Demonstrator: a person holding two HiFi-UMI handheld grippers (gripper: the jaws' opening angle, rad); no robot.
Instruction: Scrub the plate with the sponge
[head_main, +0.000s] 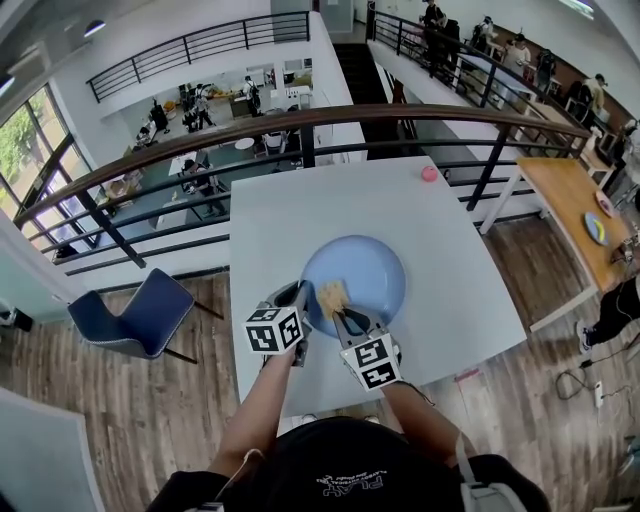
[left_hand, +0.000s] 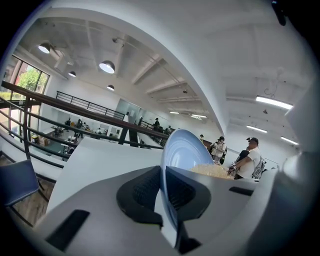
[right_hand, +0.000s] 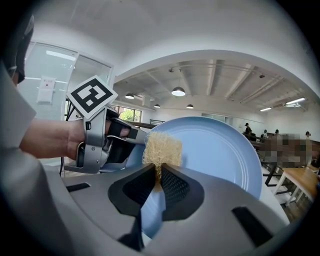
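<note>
Head view showed the white table (head_main: 450, 250) with the blue plate (head_main: 375, 270) near its middle, toward the near edge. Left gripper (left_hand: 162, 187) was clamped on the plate's left rim, and the right gripper (right_hand: 156, 177) was closed on the tan sponge (right_hand: 162, 147), which sat against the plate's near-left inner face. A small pink object (head_main: 430, 173) sat near the table's far edge.

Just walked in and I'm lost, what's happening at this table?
A person works a blue plate on the white table with two handheld grippers. The left gripper is shut on the plate's rim, steadying it. The right gripper pinches a tan sponge and holds it against the plate's inner face.
</note>
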